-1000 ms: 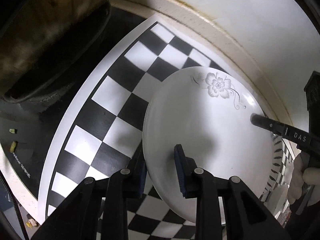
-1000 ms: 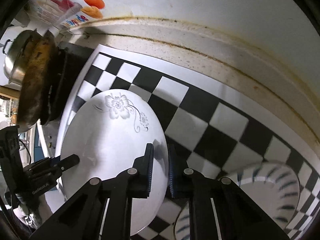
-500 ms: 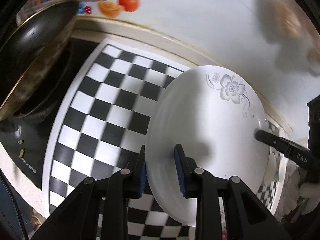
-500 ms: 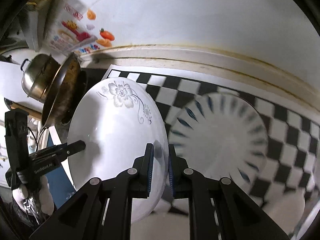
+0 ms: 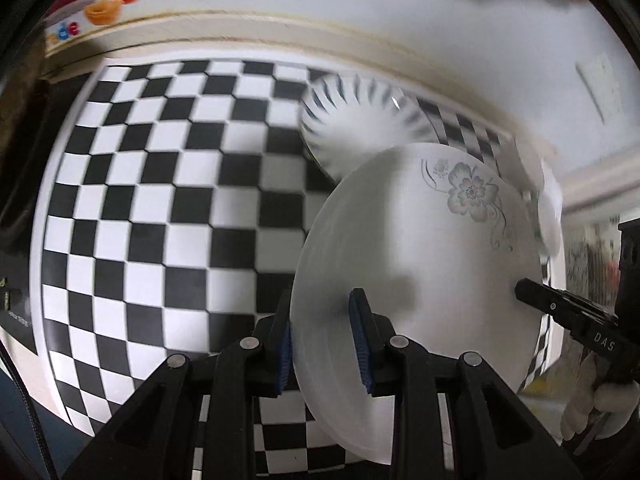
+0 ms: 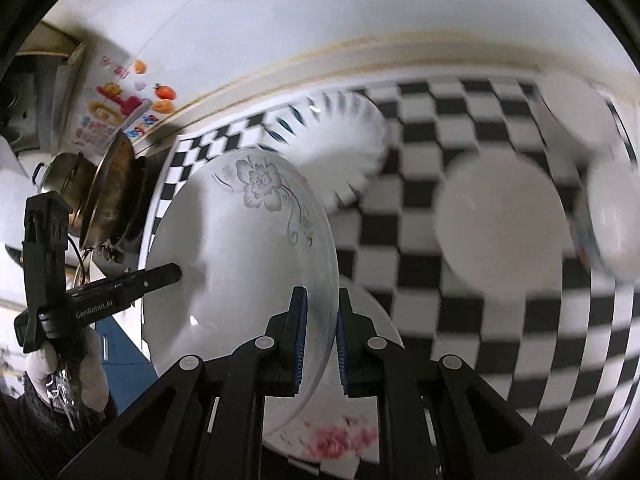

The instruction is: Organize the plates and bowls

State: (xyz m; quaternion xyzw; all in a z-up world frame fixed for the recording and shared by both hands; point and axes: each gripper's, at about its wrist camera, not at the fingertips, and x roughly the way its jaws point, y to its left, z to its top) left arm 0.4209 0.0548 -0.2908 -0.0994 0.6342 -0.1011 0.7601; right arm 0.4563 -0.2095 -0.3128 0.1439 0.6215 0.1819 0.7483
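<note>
I have the grey-flowered white plate point(image 5: 420, 264) in both grippers and off the surface, tilted. My left gripper point(image 5: 324, 336) pinches its near-left rim, one blue pad under and one on the plate's face; my right gripper point(image 6: 320, 332) pinches the opposite rim the same way. In each wrist view the other gripper's black finger shows clamped at the far edge.

The checkered mat point(image 5: 160, 208) lies on the surface below. On it, near the back wall, sits a plate with dark radial strokes round its rim point(image 5: 360, 120). In the right wrist view, a pink-flowered plate point(image 6: 344, 436) lies directly beneath the one I hold. Further right there is a plain white dish point(image 6: 500, 224) and more white crockery at the edge point(image 6: 612, 220), too blurred for me to say whether bowls or plates. A pan point(image 6: 108, 192) stands beyond the mat on the left.

My reading: I am in the carrying step, bringing this plate to a stack. The pink-flowered plate below looks the likely base, though I can't be sure. The next move calls for levelling the plate, lowering both grippers together so it doesn't twist, centring it over the lower one, and releasing only once it rests.
</note>
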